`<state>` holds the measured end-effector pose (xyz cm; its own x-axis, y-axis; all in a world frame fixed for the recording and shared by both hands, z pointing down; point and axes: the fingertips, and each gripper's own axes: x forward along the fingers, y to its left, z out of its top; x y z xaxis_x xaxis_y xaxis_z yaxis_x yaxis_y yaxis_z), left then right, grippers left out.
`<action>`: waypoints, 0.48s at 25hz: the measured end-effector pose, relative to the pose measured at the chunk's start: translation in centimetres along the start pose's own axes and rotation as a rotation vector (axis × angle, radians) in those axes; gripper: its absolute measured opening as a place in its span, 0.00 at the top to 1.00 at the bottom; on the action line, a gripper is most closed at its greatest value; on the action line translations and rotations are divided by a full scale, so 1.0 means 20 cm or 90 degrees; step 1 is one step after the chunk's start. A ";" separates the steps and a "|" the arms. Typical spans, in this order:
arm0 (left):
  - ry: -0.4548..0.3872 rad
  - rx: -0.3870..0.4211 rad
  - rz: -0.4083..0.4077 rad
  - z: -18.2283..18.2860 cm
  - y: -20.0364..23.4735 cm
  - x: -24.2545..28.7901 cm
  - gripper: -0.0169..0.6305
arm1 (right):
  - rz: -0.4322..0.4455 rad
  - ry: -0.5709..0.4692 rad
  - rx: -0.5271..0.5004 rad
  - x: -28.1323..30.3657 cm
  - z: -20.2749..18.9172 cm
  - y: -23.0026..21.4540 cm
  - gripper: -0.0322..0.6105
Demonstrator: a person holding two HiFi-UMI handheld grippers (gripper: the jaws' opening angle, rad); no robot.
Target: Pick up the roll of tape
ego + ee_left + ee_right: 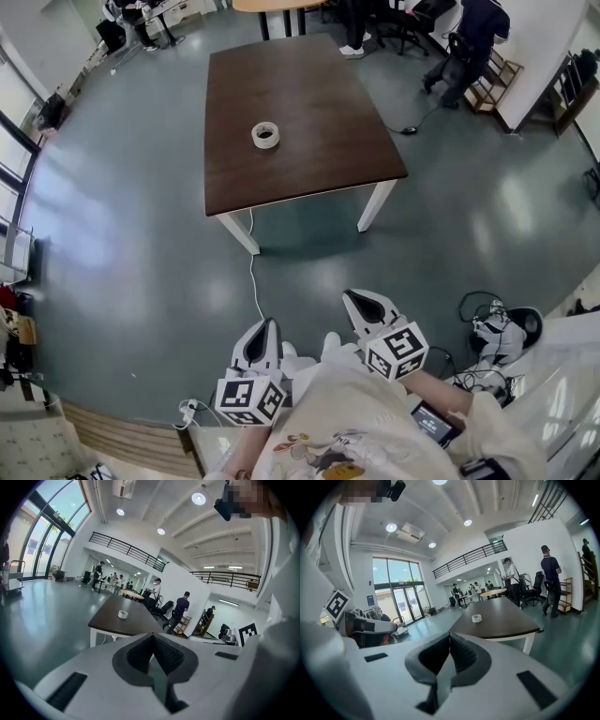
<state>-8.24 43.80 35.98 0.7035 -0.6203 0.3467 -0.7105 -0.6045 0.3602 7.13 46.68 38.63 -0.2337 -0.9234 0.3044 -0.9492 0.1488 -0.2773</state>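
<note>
Roll of tape (265,135) flat on table (319,94) at 12 o'clock, well apart from left gripper (269,324) and right gripper (350,296), both closed, empty. Close distance first; open jaws before descent.

Bright, even light fills all three views: daylight from the tall windows (42,541) and round ceiling lamps (198,498), which burn out to white. The glossy floor (112,244) carries pale streaks of glare, and the table (309,178) throws only a soft shadow beneath its near edge. Both gripper views bow hard at the edges, with black corners; close to the lens the left tongs (152,638) and right tongs (449,637) look soft
</note>
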 end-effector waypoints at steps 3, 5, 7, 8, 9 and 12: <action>0.001 -0.006 0.007 -0.07 -0.07 0.04 0.96 | 0.010 0.002 -0.001 -0.05 -0.04 -0.08 0.94; 0.005 -0.011 0.008 -0.13 -0.12 0.07 0.96 | 0.012 0.006 0.000 -0.08 -0.07 -0.14 0.94; 0.013 -0.019 0.008 -0.14 -0.13 0.11 0.96 | 0.009 0.010 0.006 -0.06 -0.08 -0.19 0.94; 0.018 -0.021 0.008 -0.14 -0.12 0.13 0.96 | 0.008 0.011 0.008 -0.05 -0.07 -0.20 0.94; 0.020 -0.021 0.007 -0.13 -0.12 0.14 0.96 | 0.007 0.012 0.008 -0.04 -0.06 -0.21 0.94; 0.016 -0.017 0.003 -0.07 -0.11 0.22 0.96 | 0.005 0.013 0.006 0.00 -0.03 -0.26 0.94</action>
<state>-3.49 43.19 37.98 0.7003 -0.6102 0.3705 -0.7137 -0.5876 0.3813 12.02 46.20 40.61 -0.2455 -0.9148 0.3208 -0.9454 0.1528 -0.2878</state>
